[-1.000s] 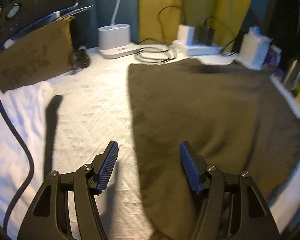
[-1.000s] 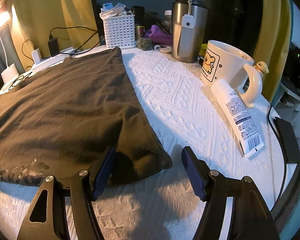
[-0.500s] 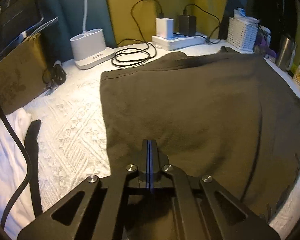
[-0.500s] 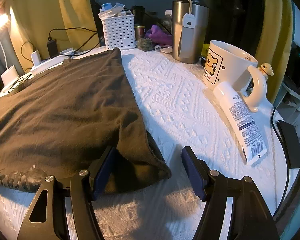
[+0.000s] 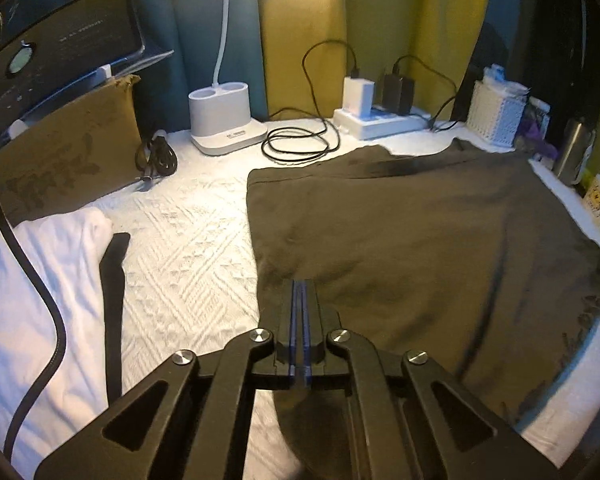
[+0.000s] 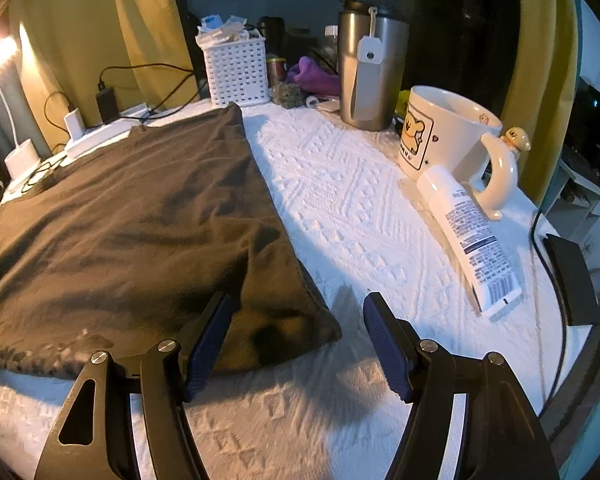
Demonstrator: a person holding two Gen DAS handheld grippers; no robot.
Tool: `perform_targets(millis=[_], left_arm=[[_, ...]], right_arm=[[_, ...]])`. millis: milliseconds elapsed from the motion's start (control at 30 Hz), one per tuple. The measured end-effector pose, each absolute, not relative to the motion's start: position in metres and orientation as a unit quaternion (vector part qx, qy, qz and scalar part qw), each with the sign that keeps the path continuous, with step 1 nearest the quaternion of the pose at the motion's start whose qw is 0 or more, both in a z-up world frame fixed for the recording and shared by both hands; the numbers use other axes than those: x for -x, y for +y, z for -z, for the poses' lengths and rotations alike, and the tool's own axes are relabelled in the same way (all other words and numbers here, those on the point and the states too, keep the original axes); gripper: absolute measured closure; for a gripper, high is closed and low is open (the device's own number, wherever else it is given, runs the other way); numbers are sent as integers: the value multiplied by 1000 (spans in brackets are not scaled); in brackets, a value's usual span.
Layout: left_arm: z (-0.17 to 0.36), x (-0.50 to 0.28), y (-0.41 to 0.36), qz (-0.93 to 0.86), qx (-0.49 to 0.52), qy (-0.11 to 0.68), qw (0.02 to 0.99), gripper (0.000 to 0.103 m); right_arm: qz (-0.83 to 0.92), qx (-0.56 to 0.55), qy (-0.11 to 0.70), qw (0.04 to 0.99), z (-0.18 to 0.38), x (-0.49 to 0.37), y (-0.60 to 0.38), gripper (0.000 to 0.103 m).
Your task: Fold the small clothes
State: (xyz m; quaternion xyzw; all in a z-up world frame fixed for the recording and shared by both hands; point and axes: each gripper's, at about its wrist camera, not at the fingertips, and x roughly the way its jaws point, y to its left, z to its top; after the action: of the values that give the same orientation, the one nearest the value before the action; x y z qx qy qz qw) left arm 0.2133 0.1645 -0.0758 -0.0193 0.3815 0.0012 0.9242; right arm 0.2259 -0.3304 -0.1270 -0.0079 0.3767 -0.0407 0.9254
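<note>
The left gripper has its pads pressed together, pinching the near left edge of the dark shirt. The right gripper stands wide apart, its left finger over the shirt's corner, which spreads toward eleven o'clock across the white cloth.

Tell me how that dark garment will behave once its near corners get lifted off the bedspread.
The dark garment will likely be floppy: it lies flat with soft creases, so whatever is lifted should drape and sag. It looks thin and probably light. The left tongs are shut on its near edge while the right tongs are open around the other corner, so a one-sided lift would probably skew it.
</note>
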Motion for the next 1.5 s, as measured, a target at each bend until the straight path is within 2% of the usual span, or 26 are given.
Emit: perform_targets(millis=[33,67,133,333,433,667,933,1100,1500], left_arm=[[74,-208,163,4,23,379,925,89],[72,-202,161,8,28,375,927,70],[70,-192,158,15,41,366,929,43],[68,-167,150,31,61,363,929,42],[70,-158,148,32,62,364,929,42],[79,-147,153,35,69,373,925,42],[81,-153,174,29,69,371,926,42],[83,-168,182,29,68,375,924,42],[88,-205,188,37,63,395,916,42]], right_arm=[[39,7,375,926,125,-222,-329,33],[36,6,374,927,122,-219,-328,33],[33,5,372,928,119,-212,-326,33],[15,-7,378,926,121,-189,-322,31],[-1,-20,386,922,128,-181,-320,22],[-37,-57,397,915,142,-177,-308,21],[-45,-110,392,912,139,-203,-306,19],[-43,-129,391,910,138,-224,-305,10],[-17,-148,372,916,139,-268,-297,9]])
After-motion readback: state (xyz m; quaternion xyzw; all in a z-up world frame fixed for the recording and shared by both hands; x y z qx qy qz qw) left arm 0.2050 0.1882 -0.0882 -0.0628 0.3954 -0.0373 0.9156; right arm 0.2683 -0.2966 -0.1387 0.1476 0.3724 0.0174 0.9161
